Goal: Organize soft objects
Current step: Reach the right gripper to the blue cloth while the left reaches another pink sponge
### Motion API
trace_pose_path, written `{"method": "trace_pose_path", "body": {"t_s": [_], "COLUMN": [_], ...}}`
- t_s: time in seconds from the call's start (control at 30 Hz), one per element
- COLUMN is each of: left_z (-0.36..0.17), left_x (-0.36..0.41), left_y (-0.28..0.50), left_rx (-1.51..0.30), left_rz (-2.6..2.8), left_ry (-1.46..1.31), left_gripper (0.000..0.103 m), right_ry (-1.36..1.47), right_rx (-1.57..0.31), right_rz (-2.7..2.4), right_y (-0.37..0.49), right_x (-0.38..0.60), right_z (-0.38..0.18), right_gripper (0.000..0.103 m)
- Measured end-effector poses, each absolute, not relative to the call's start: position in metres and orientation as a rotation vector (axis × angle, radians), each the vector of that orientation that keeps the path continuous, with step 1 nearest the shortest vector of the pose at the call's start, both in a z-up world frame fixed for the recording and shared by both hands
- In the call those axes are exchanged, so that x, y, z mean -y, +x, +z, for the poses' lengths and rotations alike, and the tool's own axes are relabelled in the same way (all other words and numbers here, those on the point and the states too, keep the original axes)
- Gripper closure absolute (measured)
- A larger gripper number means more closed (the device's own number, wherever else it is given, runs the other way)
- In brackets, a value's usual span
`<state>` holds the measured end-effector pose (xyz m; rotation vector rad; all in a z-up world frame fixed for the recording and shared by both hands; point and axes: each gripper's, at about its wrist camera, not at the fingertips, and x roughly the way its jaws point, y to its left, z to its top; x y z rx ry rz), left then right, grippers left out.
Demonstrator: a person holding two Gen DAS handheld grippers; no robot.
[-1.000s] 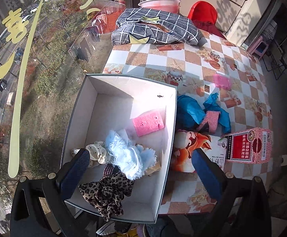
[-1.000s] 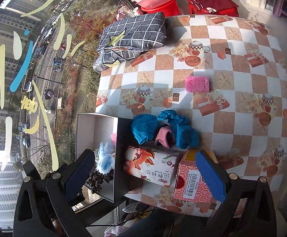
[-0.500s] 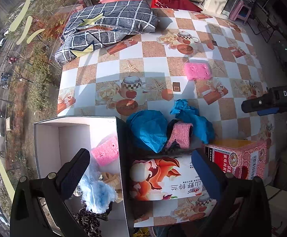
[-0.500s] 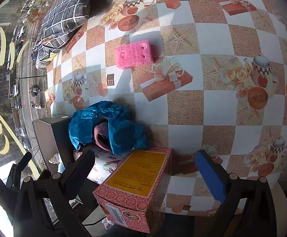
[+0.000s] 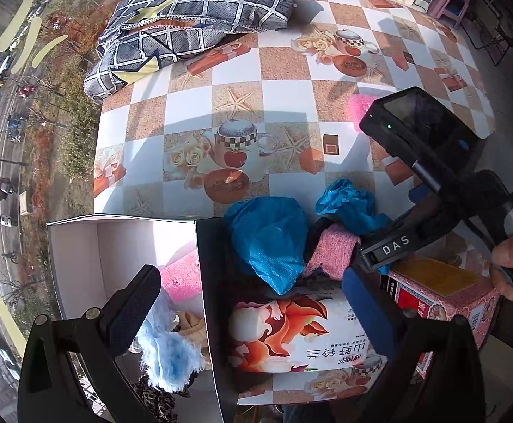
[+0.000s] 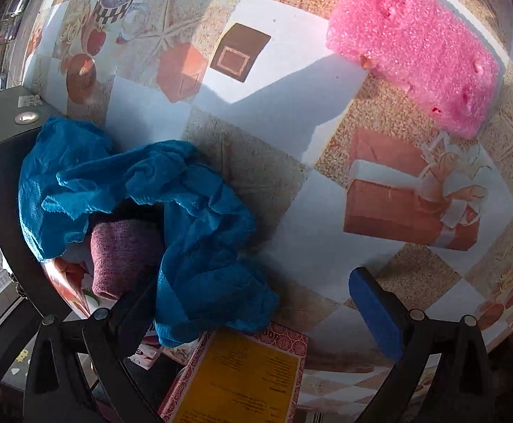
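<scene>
A crumpled blue cloth (image 6: 193, 232) lies on the patterned table around a rolled pink towel (image 6: 122, 253). My right gripper (image 6: 256, 317) is open and low over the cloth's near end, its left finger beside the towel. It also shows in the left wrist view (image 5: 390, 243) by the blue cloth (image 5: 270, 239) and towel (image 5: 330, 250). A pink foam block (image 6: 418, 46) lies farther out. My left gripper (image 5: 249, 299) is open and empty above the white box (image 5: 80, 246), which holds a pink foam piece (image 5: 182, 275), a fluffy blue item (image 5: 168, 345) and a leopard cloth (image 5: 157, 398).
A tissue pack with a fox picture (image 5: 298, 331) and a red carton (image 5: 443, 292) stand at the table's near edge, next to the cloth. A checked grey pillow (image 5: 193, 17) lies at the far left. The table's left edge borders a window.
My right gripper has dropped down close to the blue cloth and towel. My left gripper has shifted right, from over the box to its right wall.
</scene>
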<state>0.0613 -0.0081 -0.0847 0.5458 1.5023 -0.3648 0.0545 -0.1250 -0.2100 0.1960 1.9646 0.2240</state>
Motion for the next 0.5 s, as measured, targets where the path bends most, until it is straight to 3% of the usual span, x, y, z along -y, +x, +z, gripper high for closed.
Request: {"method": "trace_pose_path", "body": {"t_s": [0.17,0.5], "left_z": [-0.116,-0.137], "left_x": [0.035,0.081], "left_y": [0.068,0.075], "left_rx": [-1.54,-1.557], "left_rz": [-0.39,-0.461], "left_ry": [0.627,0.665], "left_gripper": [0.0,0.0], "right_ry": [-0.059,0.511], "right_rx": [-1.956,-1.806], "right_rz": [0.051,-0.468], "right_y": [0.041,-0.057], "right_x": [0.144,0.327], "right_z": [-0.219,-0.215], "right_gripper": [0.0,0.0]}}
